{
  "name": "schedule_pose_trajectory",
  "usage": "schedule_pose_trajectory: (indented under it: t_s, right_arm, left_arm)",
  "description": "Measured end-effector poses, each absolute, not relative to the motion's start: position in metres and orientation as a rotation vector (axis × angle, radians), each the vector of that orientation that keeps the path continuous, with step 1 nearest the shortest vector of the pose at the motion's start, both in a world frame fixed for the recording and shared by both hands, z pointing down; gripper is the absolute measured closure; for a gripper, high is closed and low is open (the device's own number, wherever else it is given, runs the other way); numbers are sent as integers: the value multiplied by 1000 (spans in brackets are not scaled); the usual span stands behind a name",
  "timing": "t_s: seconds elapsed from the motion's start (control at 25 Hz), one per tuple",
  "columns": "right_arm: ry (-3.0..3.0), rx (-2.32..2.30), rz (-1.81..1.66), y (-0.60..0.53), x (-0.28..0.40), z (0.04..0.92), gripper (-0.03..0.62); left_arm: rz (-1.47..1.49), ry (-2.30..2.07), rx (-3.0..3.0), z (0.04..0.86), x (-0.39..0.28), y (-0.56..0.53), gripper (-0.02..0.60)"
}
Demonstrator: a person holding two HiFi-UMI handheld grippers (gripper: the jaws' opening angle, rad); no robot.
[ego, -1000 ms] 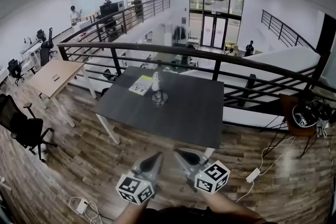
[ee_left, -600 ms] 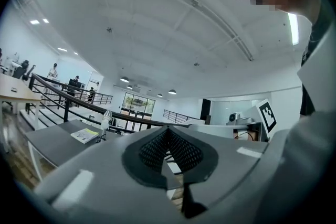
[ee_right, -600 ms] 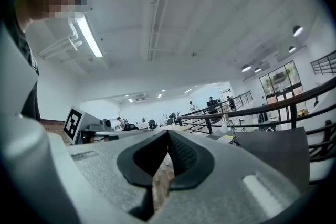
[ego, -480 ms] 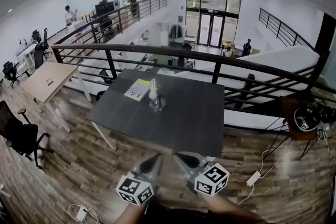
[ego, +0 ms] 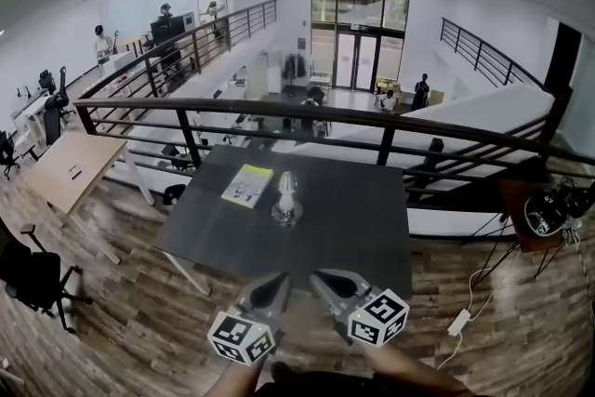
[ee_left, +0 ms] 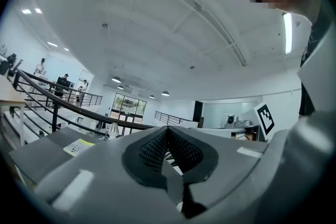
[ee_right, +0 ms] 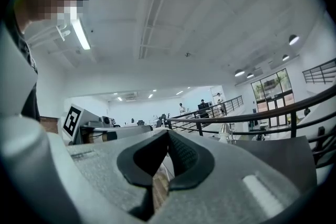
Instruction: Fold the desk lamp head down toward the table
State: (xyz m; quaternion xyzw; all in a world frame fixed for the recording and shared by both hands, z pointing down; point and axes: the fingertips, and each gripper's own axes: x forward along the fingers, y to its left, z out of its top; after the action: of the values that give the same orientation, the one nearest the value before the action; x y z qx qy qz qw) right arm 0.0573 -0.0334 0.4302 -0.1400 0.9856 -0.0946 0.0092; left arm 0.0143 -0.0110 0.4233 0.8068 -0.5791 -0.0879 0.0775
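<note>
the desk lamp (ego: 286,198) is seen standing upright on the dark table (ego: 363,218), left of its middle, near a yellow booklet (ego: 247,185) lying flat and in front of a black railing (ego: 390,121). the left gripper (ego: 278,280) and the right gripper (ego: 320,277) are held side by side at the table's near edge, well apart from the lamp and pointed level toward it. both pairs of jaws are pressed together, with nothing caught between them.

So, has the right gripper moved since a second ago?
Yes. The right gripper has come forward toward the table: its tip now meets the near edge, which lay farther ahead before.
</note>
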Motion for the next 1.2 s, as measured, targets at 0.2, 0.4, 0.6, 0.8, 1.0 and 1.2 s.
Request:
schedule_pose_trajectory:
  t_s: [0.2,0.4,0.6,0.8,1.0,1.2]
  right_arm:
    - [3075,-466,-288,-46,5,431,591]
    - [3072,-506,-280,-56,-33,438,591]
    - [3083,-523,-285,-64,-51,443,591]
    - [3093,-523,-282,-74,-65,446,589]
    - [3090,-502,-299,-98,-74,450,589]
    - [3088,-466,-308,-132,-90,452,582]
  left_arm:
    - [-271,-1713,2441,421,-39,-26,581]
    - [-255,-1666,2469,428,-74,-35,581]
    - [-248,-1647,2468,433,-94,-42,581]
    - [-246,-1638,2460,438,-107,-51,581]
    - [-229,-1662,2460,436,-115,-67,581]
    - [-220,-1712,2420,442,-135,-94,581]
